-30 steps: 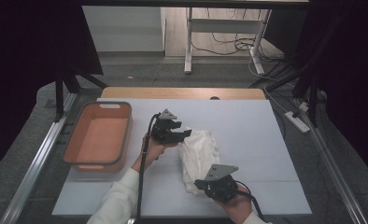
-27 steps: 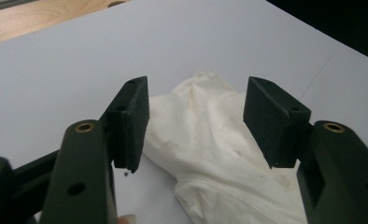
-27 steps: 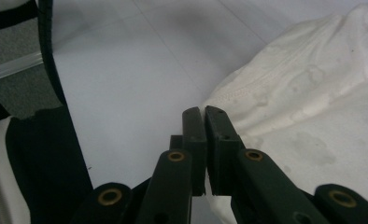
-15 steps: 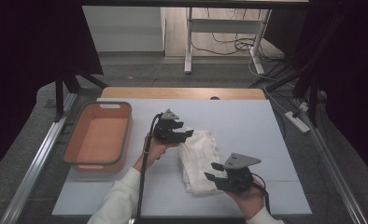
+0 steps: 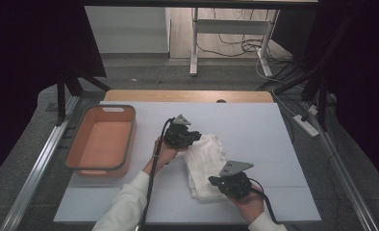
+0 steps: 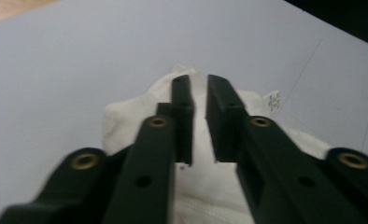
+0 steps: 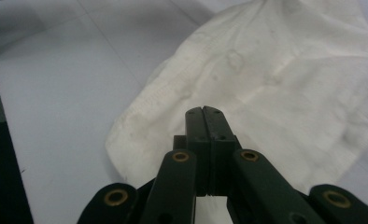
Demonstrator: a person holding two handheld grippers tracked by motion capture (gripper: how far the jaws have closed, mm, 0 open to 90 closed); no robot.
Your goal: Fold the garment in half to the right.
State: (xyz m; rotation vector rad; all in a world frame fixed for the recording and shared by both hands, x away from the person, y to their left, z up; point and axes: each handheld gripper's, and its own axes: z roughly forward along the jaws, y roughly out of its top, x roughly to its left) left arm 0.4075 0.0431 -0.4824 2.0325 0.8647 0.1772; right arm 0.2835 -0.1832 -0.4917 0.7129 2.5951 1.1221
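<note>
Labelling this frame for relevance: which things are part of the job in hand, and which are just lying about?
In the job:
- white cloth, crumpled on the table
- left gripper, its jaws have just been closing, cloth between them
- right gripper, shut at the cloth's near edge

Lying about:
- orange bin, empty, left of the cloth
- white table
- cables on the floor

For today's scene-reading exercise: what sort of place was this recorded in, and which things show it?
Probably a lab or workshop set up for recording, not a home. A pale work table stands among dark curtains, cables trail across the floor behind it, and metal rails flank its sides.
</note>
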